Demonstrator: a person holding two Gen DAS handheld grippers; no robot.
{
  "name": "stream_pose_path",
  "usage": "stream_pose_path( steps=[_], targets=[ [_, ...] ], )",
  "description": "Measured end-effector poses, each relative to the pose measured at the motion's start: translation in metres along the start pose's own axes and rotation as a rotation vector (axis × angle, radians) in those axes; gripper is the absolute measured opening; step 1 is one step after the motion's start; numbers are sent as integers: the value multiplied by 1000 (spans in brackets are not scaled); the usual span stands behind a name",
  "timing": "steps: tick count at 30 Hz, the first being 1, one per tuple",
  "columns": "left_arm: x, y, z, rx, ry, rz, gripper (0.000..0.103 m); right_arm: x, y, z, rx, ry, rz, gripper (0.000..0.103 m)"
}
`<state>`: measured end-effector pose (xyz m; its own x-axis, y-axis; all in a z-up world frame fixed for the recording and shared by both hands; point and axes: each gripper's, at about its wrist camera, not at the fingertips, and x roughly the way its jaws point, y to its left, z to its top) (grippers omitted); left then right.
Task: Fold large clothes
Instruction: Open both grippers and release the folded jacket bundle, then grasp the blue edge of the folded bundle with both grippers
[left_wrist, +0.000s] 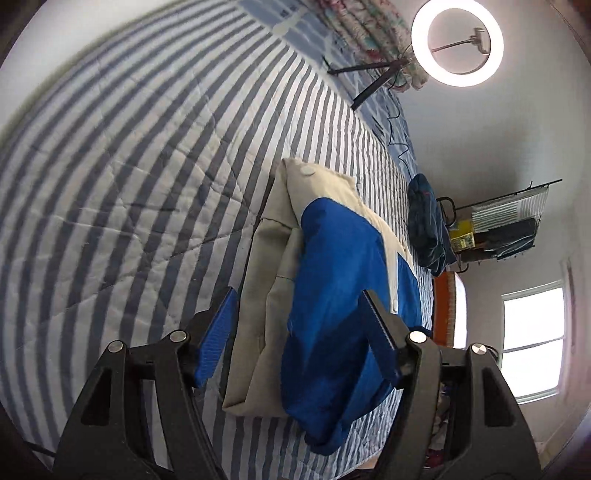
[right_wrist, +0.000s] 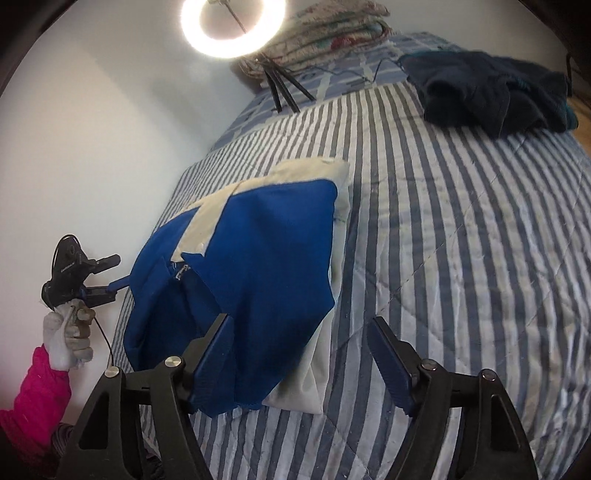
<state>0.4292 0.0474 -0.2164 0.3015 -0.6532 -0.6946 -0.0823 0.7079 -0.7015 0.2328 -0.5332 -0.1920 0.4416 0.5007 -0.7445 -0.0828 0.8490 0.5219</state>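
Both claws stand apart with nothing pinched: the left claw (left_wrist: 299, 332) hangs over the near end of the jacket (left_wrist: 332, 295), its fingers on either side of the cloth without pressing it, and the right claw (right_wrist: 301, 354) hangs over the jacket's near corner and the bare quilt beside it.

White walls (right_wrist: 92, 129) close the room, and a bright window (left_wrist: 533, 339) shows at the right of the left wrist view. A bed fills most of both views, covered by a blue-and-white striped quilt (right_wrist: 461, 258), with a lighter patterned sheet (right_wrist: 332, 81) at its far end. A folded floral blanket (right_wrist: 332, 29) lies at that far end, next to a lit ring light (right_wrist: 232, 22) on a black tripod (right_wrist: 280, 92). A wire rack (left_wrist: 506, 225) hangs on the wall past the bed.

The jacket, blue with cream panels, lies folded into a compact block on the quilt, near the bed's edge by the wall in the right wrist view. A dark blue garment (right_wrist: 487, 96) lies crumpled well apart from it, toward the far side of the bed.

In the right wrist view, a hand (right_wrist: 68, 336) in a pale glove, with a pink sleeve (right_wrist: 33, 398), holds the left tool's handle beside the jacket.
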Motion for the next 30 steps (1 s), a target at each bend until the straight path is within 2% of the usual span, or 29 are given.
stream_pose_path(
  steps=[2, 4, 5, 6, 7, 8, 9, 10, 12, 14, 16, 17, 19, 23, 24, 26, 30],
  targets=[
    [11, 4, 1, -22, 18, -8, 69, 12, -9, 1, 36, 29, 43, 71],
    [25, 4, 1, -25, 48, -25, 57, 19, -13, 3, 64, 37, 76, 68],
    [31, 2, 1, -15, 57, -27, 44, 22, -16, 5, 77, 40, 95, 66],
    [35, -1, 1, -2, 61, -30, 25, 25, -18, 6, 88, 44, 114, 58],
    [37, -6, 1, 19, 61, -31, 16, 28, -20, 8, 103, 52, 143, 47],
    [38, -12, 1, 38, 56, -24, 13, 30, -20, 9, 114, 61, 169, 39],
    [37, -17, 1, 52, 47, -19, 8, 31, -19, 11, 117, 73, 184, 23],
    [36, -24, 0, 83, 44, -8, 7, 30, -16, 12, 104, 75, 180, 13],
    [33, -31, -1, 136, 33, 30, 6, 25, -5, 14, 53, 75, 177, 1],
    [40, -36, -7, 203, 34, 97, 6, 21, 4, 14, -9, 80, 142, 0],
    [63, -27, -14, 200, 68, 150, 6, 30, 2, 11, -19, 106, 103, 0],
    [74, -21, -18, 193, 96, 162, 6, 41, -4, 6, 2, 133, 80, 0],
    [83, -20, -23, 223, 83, 178, 8, 54, -12, 1, 30, 151, 75, 0],
    [74, -38, -23, 279, 77, 223, 11, 39, 6, 9, -58, 134, 41, 1],
    [68, -43, -22, 297, 76, 248, 18, 30, 8, 11, -61, 130, 22, 6],
    [55, -54, -20, 336, 43, 275, 22, 7, 16, 16, -100, 86, -19, 13],
    [18, -81, -10, 374, -79, 247, 22, -26, 38, 33, -193, -51, -82, 29]
  ],
)
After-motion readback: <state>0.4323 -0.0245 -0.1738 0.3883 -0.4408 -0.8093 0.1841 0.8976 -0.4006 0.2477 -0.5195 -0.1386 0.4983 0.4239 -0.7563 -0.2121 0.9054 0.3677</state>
